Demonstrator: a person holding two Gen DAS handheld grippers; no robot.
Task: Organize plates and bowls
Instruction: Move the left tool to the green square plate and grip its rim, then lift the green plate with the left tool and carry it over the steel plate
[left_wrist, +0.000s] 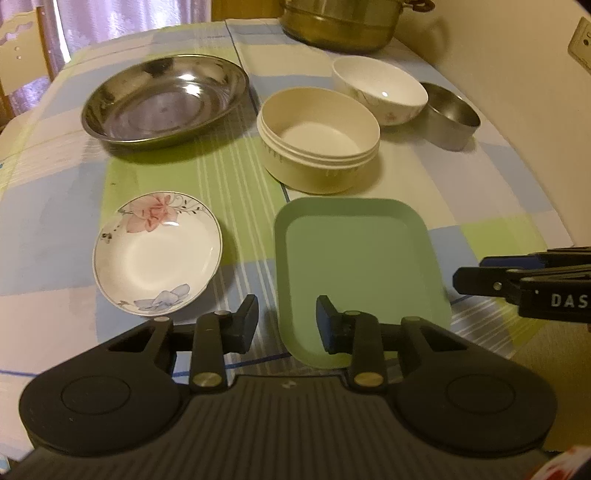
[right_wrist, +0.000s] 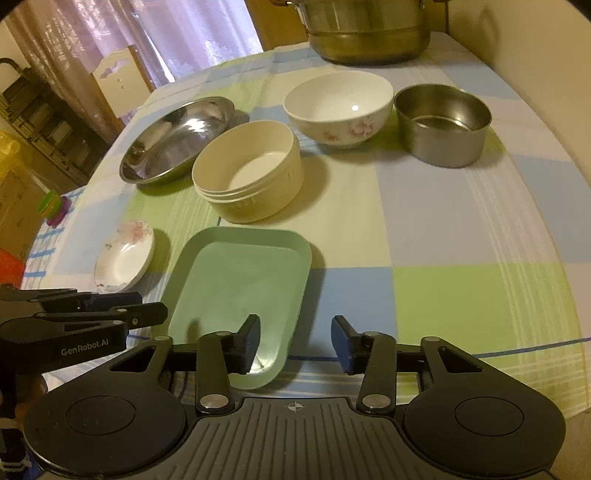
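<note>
A green rectangular tray (left_wrist: 354, 266) (right_wrist: 240, 291) lies at the table's near edge. A small floral saucer (left_wrist: 157, 253) (right_wrist: 123, 260) sits to its left. Behind are a wide steel plate (left_wrist: 162, 99) (right_wrist: 177, 140), a cream round bowl (left_wrist: 317, 140) (right_wrist: 247, 170), a white floral bowl (left_wrist: 380, 90) (right_wrist: 338, 107) and a small steel bowl (left_wrist: 450, 114) (right_wrist: 443, 123). My left gripper (left_wrist: 287, 325) is open and empty over the tray's near left corner. My right gripper (right_wrist: 295, 347) is open and empty over the tray's near right corner.
A large metal pot (left_wrist: 340, 22) (right_wrist: 369, 29) stands at the table's far edge. The checked tablecloth (right_wrist: 461, 240) covers the table. A wall runs along the right. A wooden chair (right_wrist: 118, 70) and shelves stand at the left.
</note>
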